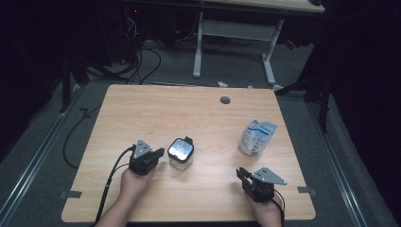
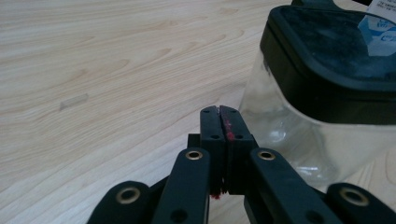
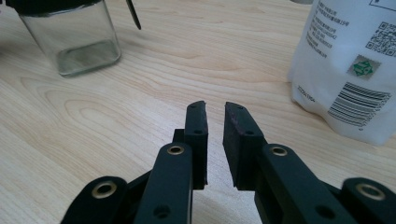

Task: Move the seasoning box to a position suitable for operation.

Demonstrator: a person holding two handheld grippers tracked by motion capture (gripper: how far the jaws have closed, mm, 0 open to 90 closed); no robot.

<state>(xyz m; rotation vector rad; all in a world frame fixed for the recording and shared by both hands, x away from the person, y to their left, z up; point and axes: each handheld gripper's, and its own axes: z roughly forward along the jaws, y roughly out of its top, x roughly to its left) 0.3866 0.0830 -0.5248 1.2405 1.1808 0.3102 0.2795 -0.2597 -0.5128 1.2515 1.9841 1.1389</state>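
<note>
— What's that little glass jar [image 1: 180, 154] doing?

— It just stands upright on the wooden table [image 1: 156, 113], a bit left of the middle and on the near half. It has a black lid [image 1: 180, 149] on top. The glass looks see-through, and I can't tell if anything is inside.

— Is something grabbing it?

— No. The left gripper [image 1: 159, 152] is just beside it, on the jar's left. Its two black jaws are pressed flat together with nothing between them. In the left gripper view the jar sits right next to the tips, off to the side, but I can't tell if they touch it.

— And the other one?

— The right gripper [image 1: 241, 172] is near the front edge, on the right, well apart from the jar. Its jaws are spread a little, with a small gap. Nothing is in that gap, only bare table under it.

— What's the white thing?

— A white pouch [image 1: 256, 137] with blue print at the top. It stands farther back on the right side, past the right gripper. In the right gripper view you can see a barcode on it.

— Anything else on the table?

— A small round hole [image 1: 225, 100] near the far edge.
</note>
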